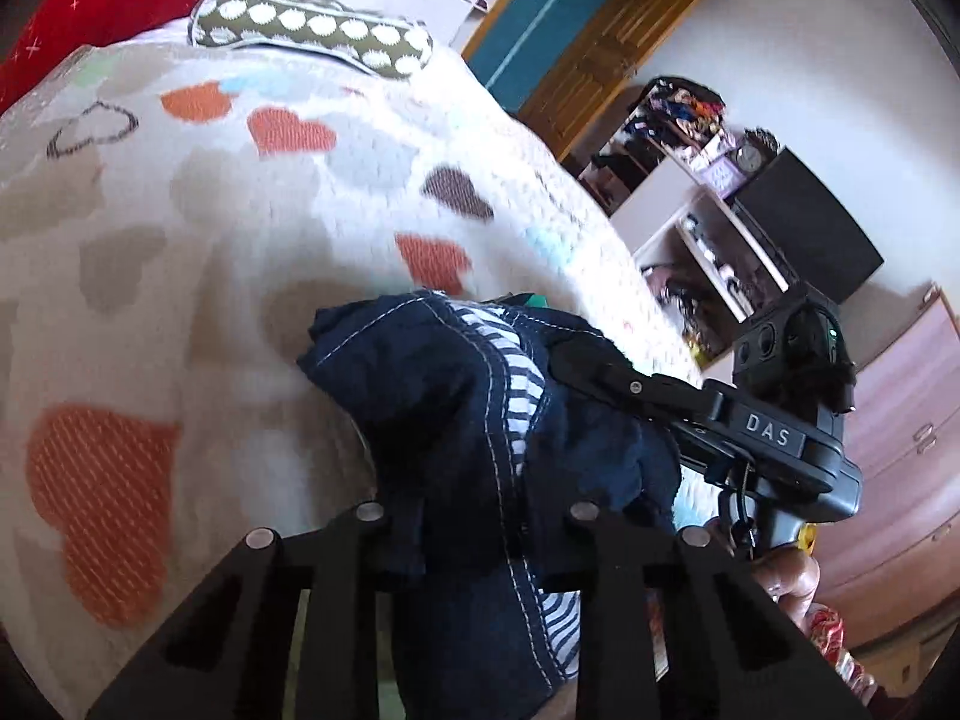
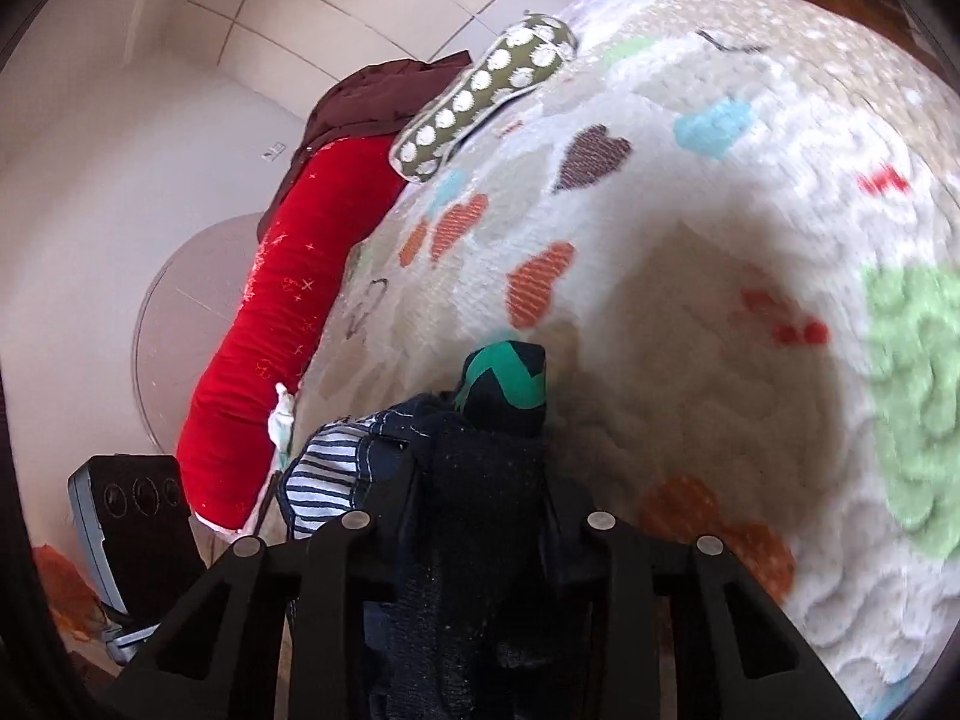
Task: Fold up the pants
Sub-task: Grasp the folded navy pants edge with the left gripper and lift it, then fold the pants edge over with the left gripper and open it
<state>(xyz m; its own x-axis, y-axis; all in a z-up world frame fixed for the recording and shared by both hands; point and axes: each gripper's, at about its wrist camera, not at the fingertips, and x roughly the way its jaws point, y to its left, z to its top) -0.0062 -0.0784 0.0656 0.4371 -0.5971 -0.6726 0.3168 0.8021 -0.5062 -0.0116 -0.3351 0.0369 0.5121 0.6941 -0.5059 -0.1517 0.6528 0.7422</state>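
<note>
While both grippers, left gripper [image 1: 480, 516] and right gripper [image 2: 480, 516], clamped navy pants [image 1: 456, 414], right gripper's body read "DAS".

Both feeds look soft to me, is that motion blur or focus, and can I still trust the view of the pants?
Left wrist: heart-patterned white blanket smeared, dark navy denim pants and right gripper sharper. Right wrist: blanket blurred most at right, pants crisp; fisheye bends both; a soft shadow beside them.
</note>
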